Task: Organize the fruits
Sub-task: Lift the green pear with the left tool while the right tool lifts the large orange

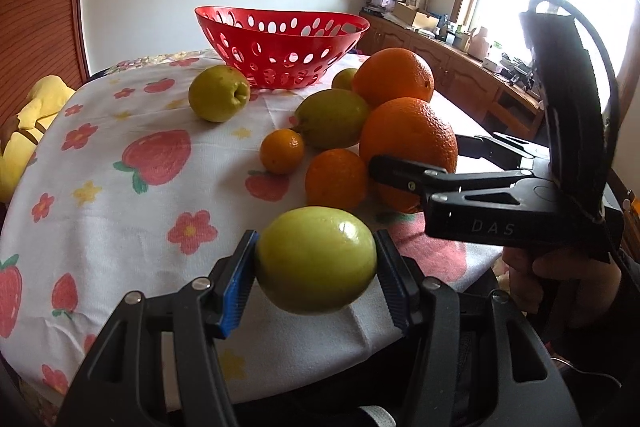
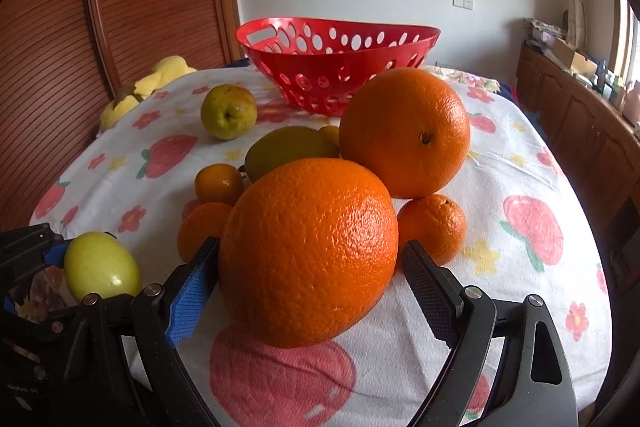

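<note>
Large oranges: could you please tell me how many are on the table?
2. One large orange sits between the right hand-held gripper fingers; the other lies just behind it, before the red basket. More may be hidden.

— White cloth [image 2: 520, 147] over the desk, printed with pink-red strawberries, small red flowers and yellow stars.
— Red basket [image 1: 280, 43], punched all over with oval holes.
— Deep orange, pebbled skin on the big orange [image 2: 308, 251]; same shade on the second large orange [image 2: 404, 131] and the small mandarins [image 2: 434, 227].
— Pale yellow-green, glossy, on the near apple [image 1: 316, 259]; duller olive green on the pear [image 1: 218, 93] and the mango [image 1: 334, 119].
— Black frame on the left tool [image 1: 316, 281], one pad bright blue, the other dark and ribbed.
— Same black and blue on the right tool [image 2: 310, 291].
— Soft yellow on the plush toy [image 1: 36, 115]; reddish-brown, finely striped wood panels [image 2: 120, 7] behind.
</note>
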`<state>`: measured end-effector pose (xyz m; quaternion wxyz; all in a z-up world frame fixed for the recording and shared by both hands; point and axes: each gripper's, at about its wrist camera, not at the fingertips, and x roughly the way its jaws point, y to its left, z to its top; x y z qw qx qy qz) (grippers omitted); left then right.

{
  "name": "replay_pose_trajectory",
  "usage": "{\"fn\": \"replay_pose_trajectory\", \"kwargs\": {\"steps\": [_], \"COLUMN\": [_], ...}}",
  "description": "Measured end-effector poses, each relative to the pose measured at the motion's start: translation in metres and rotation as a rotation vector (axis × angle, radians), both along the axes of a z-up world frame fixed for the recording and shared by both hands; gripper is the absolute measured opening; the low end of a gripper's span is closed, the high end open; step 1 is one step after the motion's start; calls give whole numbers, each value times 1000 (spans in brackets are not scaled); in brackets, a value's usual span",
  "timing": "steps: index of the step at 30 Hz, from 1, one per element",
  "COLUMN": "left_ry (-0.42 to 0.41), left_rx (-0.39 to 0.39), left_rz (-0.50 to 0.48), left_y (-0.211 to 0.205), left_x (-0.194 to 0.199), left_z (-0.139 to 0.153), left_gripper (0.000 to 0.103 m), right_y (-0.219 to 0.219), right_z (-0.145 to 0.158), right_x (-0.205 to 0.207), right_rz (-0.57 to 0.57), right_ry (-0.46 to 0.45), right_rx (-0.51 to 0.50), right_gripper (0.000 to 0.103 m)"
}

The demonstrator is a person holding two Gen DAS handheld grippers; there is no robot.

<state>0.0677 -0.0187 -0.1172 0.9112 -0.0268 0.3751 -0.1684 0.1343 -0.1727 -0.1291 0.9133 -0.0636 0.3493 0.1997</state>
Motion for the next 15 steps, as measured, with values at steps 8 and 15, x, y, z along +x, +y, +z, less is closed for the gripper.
{"fn": "replay_pose_trajectory", "kwargs": {"steps": [8, 15], "left_ry": [2, 6], "left_rx": [1, 5], "left_rz": [0, -2], "left_y": [1, 0], "left_x": [0, 2], "left_z": [0, -2], "left_gripper": [56, 56], "right_y": [-1, -10], "right_z": [1, 2], "right_x": [-3, -11], "right_rz": [22, 29], "right_ry": [-7, 8], "right_rx": [4, 19], "right_gripper": [85, 85]}}
